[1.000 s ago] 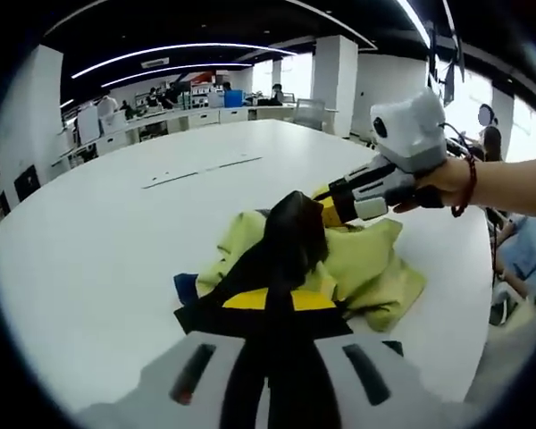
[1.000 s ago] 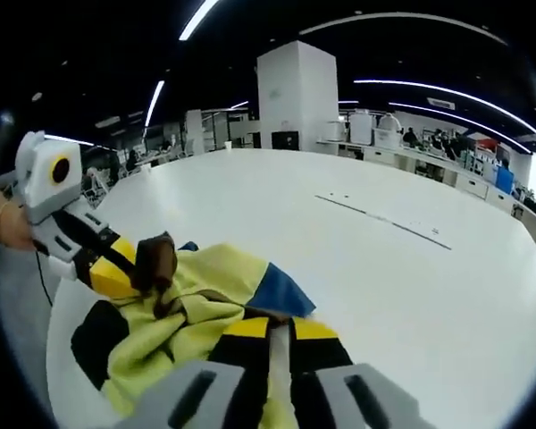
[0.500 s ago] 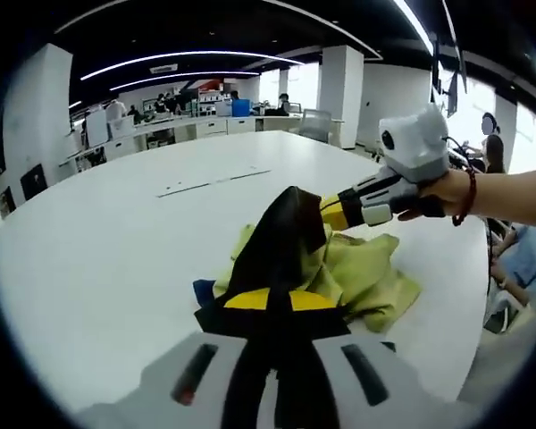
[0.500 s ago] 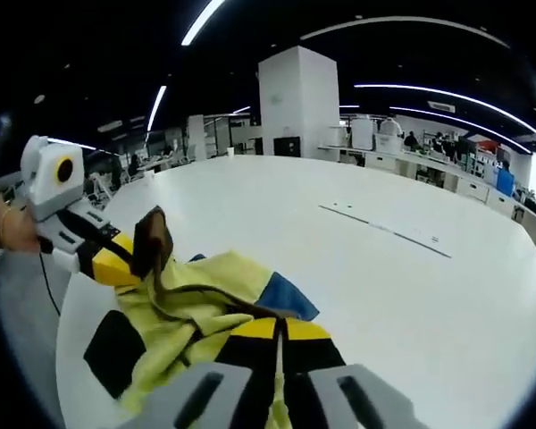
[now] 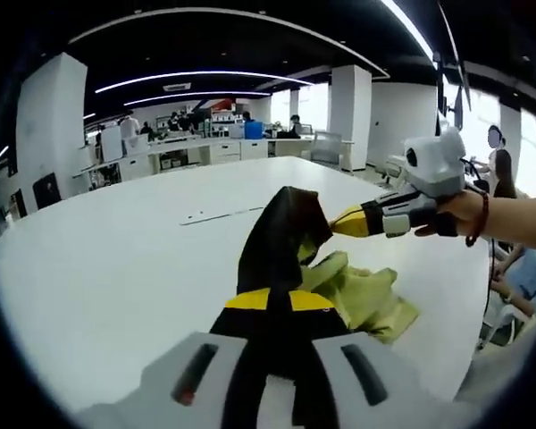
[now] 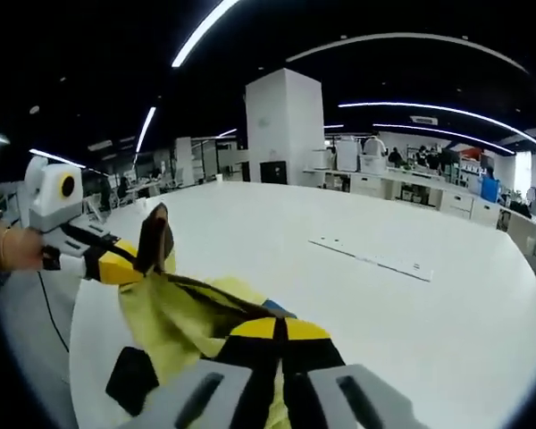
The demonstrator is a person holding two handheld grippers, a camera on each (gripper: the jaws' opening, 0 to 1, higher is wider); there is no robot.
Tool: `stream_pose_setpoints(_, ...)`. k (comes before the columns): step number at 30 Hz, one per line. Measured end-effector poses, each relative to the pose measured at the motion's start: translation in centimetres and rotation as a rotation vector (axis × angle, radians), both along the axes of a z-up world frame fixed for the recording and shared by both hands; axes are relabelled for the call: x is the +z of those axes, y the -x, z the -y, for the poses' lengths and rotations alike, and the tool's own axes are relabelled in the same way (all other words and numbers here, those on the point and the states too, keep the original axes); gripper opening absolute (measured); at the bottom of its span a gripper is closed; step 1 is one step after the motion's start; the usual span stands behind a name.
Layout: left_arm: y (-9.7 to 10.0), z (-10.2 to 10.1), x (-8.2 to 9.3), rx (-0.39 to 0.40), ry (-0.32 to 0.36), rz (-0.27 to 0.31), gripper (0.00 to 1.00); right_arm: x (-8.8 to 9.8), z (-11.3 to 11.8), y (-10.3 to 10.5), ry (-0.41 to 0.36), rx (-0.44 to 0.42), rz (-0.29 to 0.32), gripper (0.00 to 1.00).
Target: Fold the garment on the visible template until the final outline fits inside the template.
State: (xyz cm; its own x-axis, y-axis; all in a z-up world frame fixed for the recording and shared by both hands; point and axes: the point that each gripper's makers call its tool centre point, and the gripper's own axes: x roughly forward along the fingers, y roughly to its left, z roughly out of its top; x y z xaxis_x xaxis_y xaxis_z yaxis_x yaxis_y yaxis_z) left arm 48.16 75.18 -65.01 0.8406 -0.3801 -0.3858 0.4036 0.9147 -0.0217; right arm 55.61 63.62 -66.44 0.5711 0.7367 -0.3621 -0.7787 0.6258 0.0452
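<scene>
A: Where is the yellow-green cloth garment with black and blue patches (image 5: pixel 357 290)?

B: Partly lifted off the white round bench (image 5: pixel 107 268). In the left gripper view a dark fold of it rises between the two tools while the yellow bulk sags in a heap on the bench below. In the right gripper view the garment (image 6: pixel 188 313) stretches from one tool to the other, with a black patch hanging low.

A: And the fingers?

B: The left gripper (image 5: pixel 281 308) has its yellow-and-black fingers closed on the dark part of the cloth. The right gripper (image 6: pixel 281 335) is clamped on a yellow-and-black edge. Each also appears in the other's view, pinching the raised peak of fabric.

A: So what is the step?

B: I judge it as lifting and spreading the garment so it can be laid flat for folding. To do it well, draw the two grips apart evenly until the edge between them is taut, and raise far enough that the bunched part drops free. Then lower it over the faint line marks on the bench (image 6: pixel 375 259), which may be the template, though I cannot tell.

A: Risks?

B: A slipping pinch, or cloth sliding off the near bench edge
</scene>
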Motion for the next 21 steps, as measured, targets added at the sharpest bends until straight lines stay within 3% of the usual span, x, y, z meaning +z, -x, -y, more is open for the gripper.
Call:
stream_pose_setpoints(7, -1.2, -0.6, 2.9, 0.011, -0.007, 0.065, 0.02, 3.4, -0.1, -0.9, -0.006, -0.013, 0.068, 0.00)
stream_pose_setpoints(13, -2.8, -1.3, 4.1, 0.024, -0.026, 0.096, 0.02, 5.8, -0.4, -2.4, -0.019, -0.039, 0.114, 0.00)
stream_pose_setpoints(21, -5.8, -2.1, 5.4, 0.049, -0.052, 0.132, 0.02, 7.7, -1.1, -4.9, -0.054, -0.079, 0.121, 0.00)
